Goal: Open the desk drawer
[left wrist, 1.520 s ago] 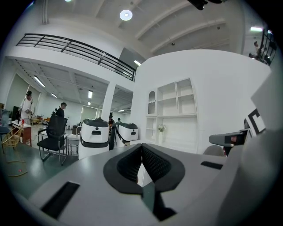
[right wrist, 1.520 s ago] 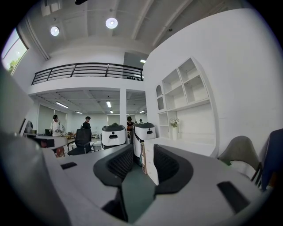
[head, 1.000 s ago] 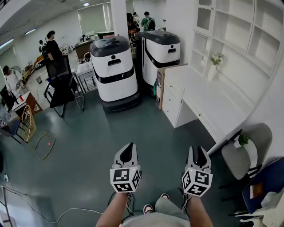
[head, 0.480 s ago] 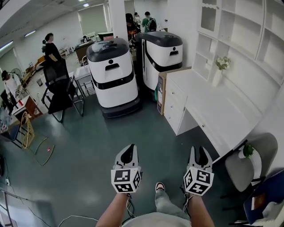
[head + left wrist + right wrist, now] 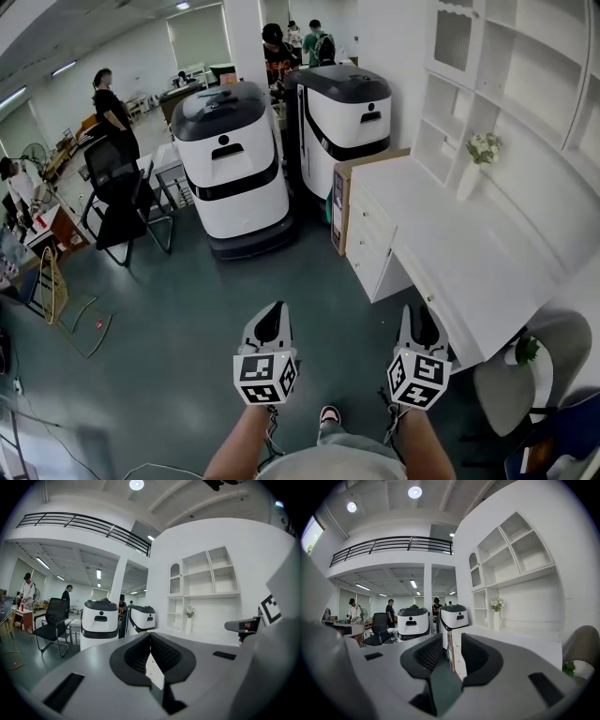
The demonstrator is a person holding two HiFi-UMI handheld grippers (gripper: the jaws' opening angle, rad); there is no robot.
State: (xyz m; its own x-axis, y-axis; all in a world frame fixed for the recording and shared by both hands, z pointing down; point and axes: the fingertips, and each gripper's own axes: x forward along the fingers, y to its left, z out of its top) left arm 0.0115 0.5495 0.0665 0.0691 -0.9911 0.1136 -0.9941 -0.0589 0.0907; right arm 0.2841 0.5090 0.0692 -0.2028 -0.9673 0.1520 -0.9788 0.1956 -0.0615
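At the far left a black office chair (image 5: 120, 187) is seen on the grey-green floor (image 5: 169, 328), with people standing beyond it. To its right, 2 white wheeled machines are parked side by side: the left machine (image 5: 230, 159) nearer, the right machine (image 5: 345, 108) further back and close to the desk's far end.

In the near foreground the left gripper (image 5: 273, 311) is held out roughly level above the floor. In the left gripper view its jaws are seen with the tips brought together and nothing caught between them (image 5: 150, 635).

The white desk (image 5: 487, 272) runs along the right wall. Its drawer stack (image 5: 368, 232) sits at the far-left end of the desk, beside a wood-coloured side panel (image 5: 338, 202). All drawer fronts are seen flush and closed. The stack lies ahead of both grippers and well apart from them.

The right gripper (image 5: 419, 314) is held level with the left one, near the desk's near corner. Its jaws stand wide apart, having just been closing a little, and nothing is gripped; only the distant desk end is seen through the gap (image 5: 453, 637).

Further right, a white vase of flowers (image 5: 478, 155) stands on the desktop below white wall shelves (image 5: 525, 66). A grey chair (image 5: 511, 375) is set at the near right.
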